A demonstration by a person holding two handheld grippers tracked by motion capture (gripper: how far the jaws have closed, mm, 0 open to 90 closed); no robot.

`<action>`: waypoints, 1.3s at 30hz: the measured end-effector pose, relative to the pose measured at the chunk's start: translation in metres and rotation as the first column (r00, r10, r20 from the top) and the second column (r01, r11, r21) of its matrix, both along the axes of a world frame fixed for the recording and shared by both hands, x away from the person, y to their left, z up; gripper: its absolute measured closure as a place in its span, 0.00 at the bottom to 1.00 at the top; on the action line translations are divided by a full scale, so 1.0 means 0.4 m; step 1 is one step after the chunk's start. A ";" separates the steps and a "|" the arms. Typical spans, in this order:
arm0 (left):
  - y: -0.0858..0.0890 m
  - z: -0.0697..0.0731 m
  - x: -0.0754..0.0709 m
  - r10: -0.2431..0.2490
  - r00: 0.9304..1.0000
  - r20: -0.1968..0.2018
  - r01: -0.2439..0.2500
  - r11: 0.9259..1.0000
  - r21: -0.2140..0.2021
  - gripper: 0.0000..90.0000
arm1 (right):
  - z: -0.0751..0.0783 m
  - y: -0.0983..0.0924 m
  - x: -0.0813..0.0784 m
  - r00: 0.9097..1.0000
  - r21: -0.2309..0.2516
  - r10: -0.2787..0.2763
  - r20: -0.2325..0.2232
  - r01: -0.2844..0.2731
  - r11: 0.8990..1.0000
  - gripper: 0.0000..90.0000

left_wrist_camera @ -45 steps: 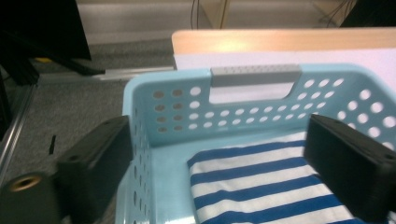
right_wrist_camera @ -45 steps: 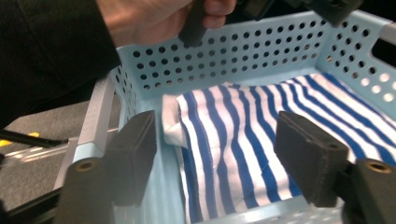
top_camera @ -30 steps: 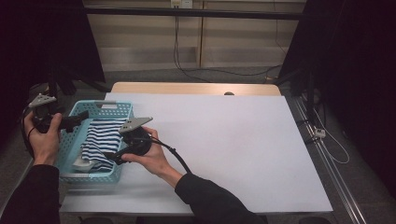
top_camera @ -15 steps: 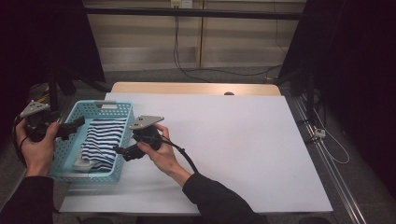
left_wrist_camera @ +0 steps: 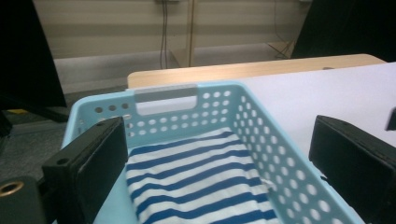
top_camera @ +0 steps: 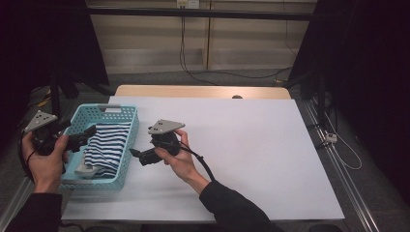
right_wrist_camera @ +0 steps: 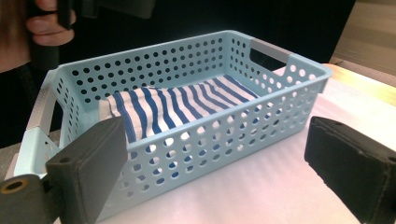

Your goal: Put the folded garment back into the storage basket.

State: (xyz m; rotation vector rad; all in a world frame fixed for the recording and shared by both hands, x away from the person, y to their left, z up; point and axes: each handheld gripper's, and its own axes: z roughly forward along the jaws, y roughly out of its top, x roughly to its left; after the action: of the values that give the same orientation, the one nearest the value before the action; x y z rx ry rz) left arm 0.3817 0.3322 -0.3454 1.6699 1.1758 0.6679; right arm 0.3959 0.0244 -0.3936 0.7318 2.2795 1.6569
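While the blue-and-white striped cloth (top_camera: pixel 107 147) sits folded inside the light blue perforated basket (top_camera: pixel 126 145) at the table's left edge, both grippers hang off it holding nothing. The left gripper (top_camera: pixel 87 133) is over the basket's left rim with jaws wide apart. The right gripper (top_camera: pixel 137 155) is just outside its right wall, jaws wide too.

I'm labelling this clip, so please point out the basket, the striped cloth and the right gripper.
basket (top_camera: pixel 107 111): high view, far rim by the handle slot.
striped cloth (right_wrist_camera: pixel 187 105): right gripper view, middle of the folded top.
right gripper (top_camera: pixel 136 154): high view, between its fingertips.
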 end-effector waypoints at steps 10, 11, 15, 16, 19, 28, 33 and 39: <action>-0.051 -0.013 -0.072 -0.008 0.999 0.051 0.009 1.000 -0.005 0.05 | 0.007 -0.063 -0.023 0.999 0.016 -0.036 0.018 0.036 0.999 0.06; -0.054 -0.015 -0.077 -0.012 0.999 0.046 0.012 1.000 -0.014 0.05 | 0.008 -0.071 -0.026 0.999 0.020 -0.040 0.018 0.040 0.999 0.06; -0.069 -0.016 -0.096 -0.036 0.999 0.034 0.037 0.998 -0.041 0.05 | 0.011 -0.103 -0.035 0.998 0.014 -0.060 0.031 0.060 0.998 0.05; -0.074 -0.014 -0.103 -0.036 0.999 0.033 0.037 0.999 -0.031 0.05 | 0.012 -0.113 -0.037 0.997 0.018 -0.065 0.033 0.065 0.998 0.05; -0.088 -0.012 -0.122 -0.062 0.997 0.048 0.064 0.997 -0.043 0.05 | 0.019 -0.146 -0.045 0.994 0.028 -0.089 0.061 0.088 0.996 0.05; -0.099 -0.012 -0.174 -0.044 0.997 0.058 0.046 0.998 -0.035 0.05 | 0.003 -0.249 -0.072 0.988 0.030 -0.147 0.055 0.145 0.989 0.05; -0.092 -0.021 -0.197 -0.026 0.998 0.050 0.027 0.999 -0.029 0.05 | -0.009 -0.308 -0.092 0.981 0.030 -0.186 0.048 0.185 0.982 0.05; -0.119 -0.035 -0.213 -0.053 0.997 0.052 0.054 0.998 -0.015 0.05 | -0.015 -0.378 -0.111 0.972 0.034 -0.231 0.050 0.229 0.973 0.04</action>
State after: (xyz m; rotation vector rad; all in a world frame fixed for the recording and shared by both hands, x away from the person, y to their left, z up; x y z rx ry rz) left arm 0.2966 0.2845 -0.3594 1.6549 1.0940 0.6618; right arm 0.3517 -0.1268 -0.3996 0.9084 2.0501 1.5837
